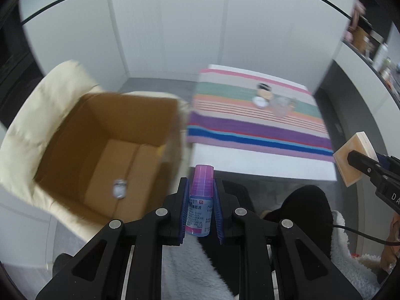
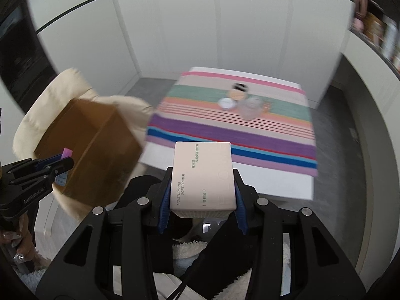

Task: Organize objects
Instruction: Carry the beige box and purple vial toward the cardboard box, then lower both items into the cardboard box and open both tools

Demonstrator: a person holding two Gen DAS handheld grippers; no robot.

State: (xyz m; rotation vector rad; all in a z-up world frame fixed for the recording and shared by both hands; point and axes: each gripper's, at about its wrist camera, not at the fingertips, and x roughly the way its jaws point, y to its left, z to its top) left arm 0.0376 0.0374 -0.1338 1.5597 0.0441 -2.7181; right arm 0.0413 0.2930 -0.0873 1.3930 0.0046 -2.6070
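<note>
My left gripper (image 1: 200, 187) is shut on a small blue eye-drop bottle (image 1: 200, 210) with a purple cap, held upright just right of an open cardboard box (image 1: 110, 140). One small whitish item (image 1: 119, 189) lies on the box floor. My right gripper (image 2: 202, 187) is shut on a pale pink carton (image 2: 202, 180) printed "Moisturizing Soft Primer". That carton (image 1: 355, 160) shows at the right edge of the left wrist view. In the right wrist view the left gripper (image 2: 62, 162) with the bottle (image 2: 63, 175) hangs in front of the box (image 2: 95, 150).
The box rests on a cream cushioned chair (image 1: 37, 115). A white table (image 1: 262, 165) carries a striped cloth (image 1: 255, 115) with a white jar (image 1: 260, 100), a clear container (image 1: 281, 107) and a small dark-topped item (image 1: 264, 90). Shelves (image 1: 370, 45) line the right wall.
</note>
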